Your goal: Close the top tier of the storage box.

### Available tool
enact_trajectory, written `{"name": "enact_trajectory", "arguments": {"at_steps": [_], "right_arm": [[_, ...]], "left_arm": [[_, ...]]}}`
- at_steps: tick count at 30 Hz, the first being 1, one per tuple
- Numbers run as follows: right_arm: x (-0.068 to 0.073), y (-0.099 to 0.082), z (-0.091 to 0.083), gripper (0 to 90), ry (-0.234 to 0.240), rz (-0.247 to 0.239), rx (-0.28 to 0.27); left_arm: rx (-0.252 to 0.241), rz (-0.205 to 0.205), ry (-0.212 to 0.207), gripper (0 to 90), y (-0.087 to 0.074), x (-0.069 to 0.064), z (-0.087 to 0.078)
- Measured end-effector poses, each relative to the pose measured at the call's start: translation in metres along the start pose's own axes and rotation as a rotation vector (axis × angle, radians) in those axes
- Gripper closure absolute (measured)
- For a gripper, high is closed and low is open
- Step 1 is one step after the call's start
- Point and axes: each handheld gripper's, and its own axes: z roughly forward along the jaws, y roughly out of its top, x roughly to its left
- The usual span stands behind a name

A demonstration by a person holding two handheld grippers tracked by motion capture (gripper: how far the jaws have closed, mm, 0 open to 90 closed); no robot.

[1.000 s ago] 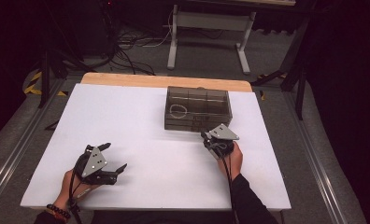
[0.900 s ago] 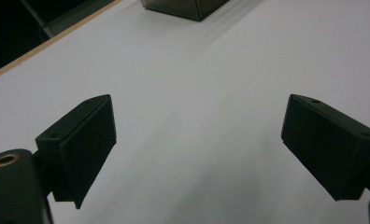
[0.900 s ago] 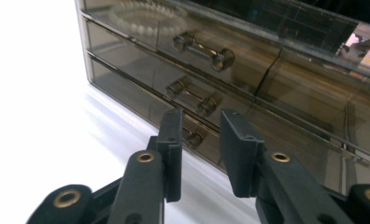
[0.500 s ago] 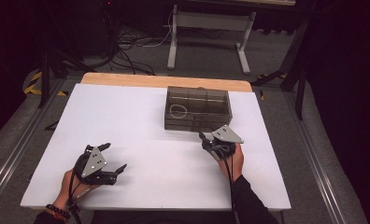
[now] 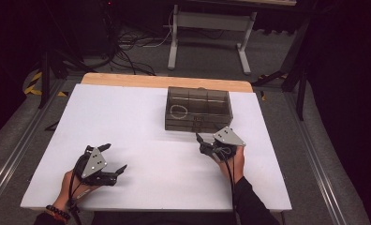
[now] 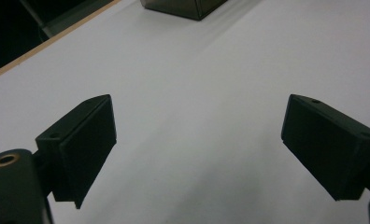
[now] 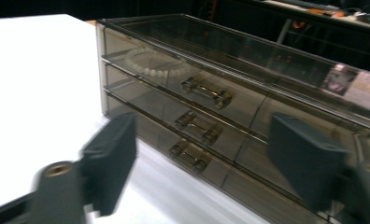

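Observation:
A smoky see-through drawer box [image 5: 198, 108] stands at the far middle of the white table [image 5: 127, 117]. A white bead bracelet [image 5: 178, 110] lies in its top drawer. My right gripper [image 5: 201, 143] sits just in front of the box. Its jaws have just been opening and stand open, with nothing between them. In the right gripper view the gripper [image 7: 202, 154] faces the box [image 7: 248, 60], its three drawer handles [image 7: 197, 127] and the bracelet [image 7: 150, 70]. My left gripper [image 5: 115, 157] rests open at the front left, its jaws [image 6: 197, 140] wide over bare table.
The table's far wooden edge [image 5: 165, 80] lies behind the box. Beyond it on the floor are a metal stand [image 5: 207, 28] and cables [image 5: 127, 47]. Metal rails [image 5: 15, 150] run along both sides of the table.
The right gripper's jaws have spread apart in front of the box. Both hands have stayed almost where they were.

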Motion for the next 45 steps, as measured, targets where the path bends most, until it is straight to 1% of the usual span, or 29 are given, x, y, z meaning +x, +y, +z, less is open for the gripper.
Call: {"name": "enact_trajectory", "arguments": {"at_steps": [2,4,6,8,10,12,15,16,19,22,25,28,33,37,39,41,45], "right_arm": [[0.000,0.000,0.000,19.6,0.005,0.006,0.000],[0.001,0.000,0.000,19.3,0.007,0.017,-0.011],[0.001,0.000,0.000,16.6,0.007,0.026,-0.022],[0.001,0.000,0.000,13.9,0.027,0.038,-0.026],[0.003,0.001,0.000,9.9,0.035,0.025,-0.015],[0.004,0.001,0.000,9.8,0.056,0.024,-0.019],[0.006,0.002,-0.001,9.8,0.068,0.015,-0.030],[0.007,0.003,-0.001,9.7,0.082,0.016,-0.029],[0.010,0.003,-0.001,8.9,0.103,0.002,-0.024],[0.014,0.004,-0.002,8.6,0.100,-0.020,-0.025],[0.017,0.005,-0.004,8.7,0.106,-0.024,-0.031],[0.020,0.005,-0.006,8.4,0.109,-0.040,-0.035],[0.022,0.007,-0.009,8.4,0.108,-0.048,-0.046],[0.024,0.007,-0.012,8.6,0.118,-0.052,-0.046],[0.024,0.007,-0.014,8.5,0.113,-0.057,-0.048],[0.024,0.007,-0.017,8.6,0.118,-0.050,-0.054],[0.024,0.007,-0.021,8.6,0.119,-0.057,-0.059]], "left_arm": [[0.001,-0.003,0.001,11.1,0.000,0.000,0.000],[-0.001,-0.004,-0.001,11.1,0.000,0.000,0.000],[0.000,-0.004,-0.001,11.2,0.000,0.000,0.000],[0.001,-0.004,0.000,11.2,0.000,0.000,0.000],[0.002,-0.003,0.000,11.1,0.000,0.000,0.000],[0.002,-0.003,0.001,11.2,0.000,0.000,0.000],[0.002,-0.004,0.000,11.2,0.000,0.000,0.000],[0.003,-0.003,0.001,11.1,0.000,0.000,0.000],[0.004,-0.003,0.000,11.2,0.000,0.000,0.001],[0.004,-0.003,0.001,11.1,0.000,0.000,0.000],[0.004,-0.002,0.002,11.1,0.000,0.000,0.000],[0.003,-0.002,0.000,11.1,0.000,0.000,0.000],[0.003,-0.002,0.000,11.1,0.000,0.000,0.000],[0.003,-0.002,0.001,11.0,0.000,0.000,0.000],[0.001,-0.004,0.000,11.0,0.000,0.001,0.000],[0.002,-0.002,0.002,11.0,0.000,0.000,0.000],[0.004,-0.003,0.003,11.0,0.000,0.000,0.000]]}}
